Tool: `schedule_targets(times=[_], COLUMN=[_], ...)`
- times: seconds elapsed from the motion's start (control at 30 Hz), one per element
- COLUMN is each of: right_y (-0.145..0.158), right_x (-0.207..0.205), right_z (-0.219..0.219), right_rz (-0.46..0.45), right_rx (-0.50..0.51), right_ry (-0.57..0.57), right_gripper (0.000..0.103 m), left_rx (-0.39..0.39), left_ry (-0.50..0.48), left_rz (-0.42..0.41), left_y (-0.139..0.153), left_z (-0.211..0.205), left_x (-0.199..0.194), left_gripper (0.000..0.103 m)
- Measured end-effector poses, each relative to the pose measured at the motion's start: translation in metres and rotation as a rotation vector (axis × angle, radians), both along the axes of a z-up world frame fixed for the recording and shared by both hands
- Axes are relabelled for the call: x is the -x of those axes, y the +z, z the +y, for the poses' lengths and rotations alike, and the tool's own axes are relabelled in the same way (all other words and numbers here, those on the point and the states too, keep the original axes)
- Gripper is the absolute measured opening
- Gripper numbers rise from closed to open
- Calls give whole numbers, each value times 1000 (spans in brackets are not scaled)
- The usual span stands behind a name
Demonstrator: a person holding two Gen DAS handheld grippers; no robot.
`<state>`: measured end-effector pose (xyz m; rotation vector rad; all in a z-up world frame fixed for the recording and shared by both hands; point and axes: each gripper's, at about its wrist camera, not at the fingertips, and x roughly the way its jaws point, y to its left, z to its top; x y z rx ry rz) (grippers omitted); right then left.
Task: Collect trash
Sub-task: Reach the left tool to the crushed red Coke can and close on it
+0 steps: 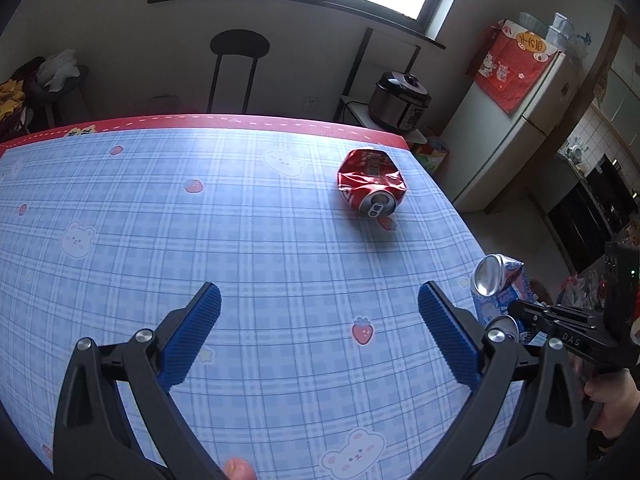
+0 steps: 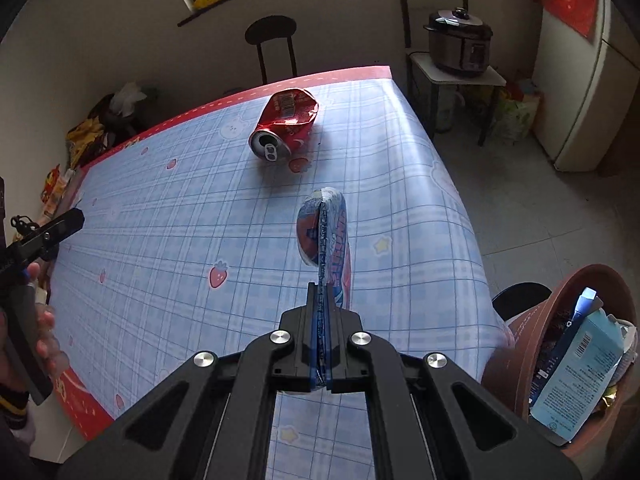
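The right gripper (image 1: 516, 312) carries the letters "DAS"; a barcode on the crushed red can (image 2: 286, 120) is unreadable.

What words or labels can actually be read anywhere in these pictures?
"DAS": on the right gripper body, in the left wrist view.
Red can: barcode and print, too small to read.
Blue can, flattened in the right gripper: lettering distorted, unreadable.
Blue carton in the brown bin: barcode and fine print, unreadable.
Red cloth on the fridge: characters too blurred.
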<state>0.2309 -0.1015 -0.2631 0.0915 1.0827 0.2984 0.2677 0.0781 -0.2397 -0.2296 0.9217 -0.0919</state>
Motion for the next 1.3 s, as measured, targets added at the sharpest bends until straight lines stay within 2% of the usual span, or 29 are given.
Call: schedule_targets(times=[0.13,0.27,0.4,0.47,0.57,0.8,0.97,1.17,1.3], right_y=[15,27,32,33,33,31,25,22,22], right_x=[6,9,14,16,19,18,16,14,12], right_z=[-33,-68,-99,-112,-129,-155,-157,-154,-153], right_rz=[-35,-64,-78,-81,-87,-90,-80,-69,-65], right_rx=[-31,-57,-71,-64,-47,-41,-42,-44,-43], right_ry=[-60,-121,-159,-175,-190,-212,-210,-210,-209], right_gripper=[3,3,3,3,3,3,3,3,3], left_rx=[28,87,160,162,94,-50,-118,-255,-314], left_ry=[-83,-93,-20,36,71,24,41,21,3], left_rz=[0,20,75,84,72,69,66,71,83], left_y=[-7,-19,-46,-59,-74,-99,-108,-117,-120], left_z=[-40,-68,-78,-80,-85,-111,-116,-125,-129], left_x=[-34,-80,-128,-144,-164,-194,-209,-225,-232], left_gripper=[97,97,97,97,97,97,97,97,92])
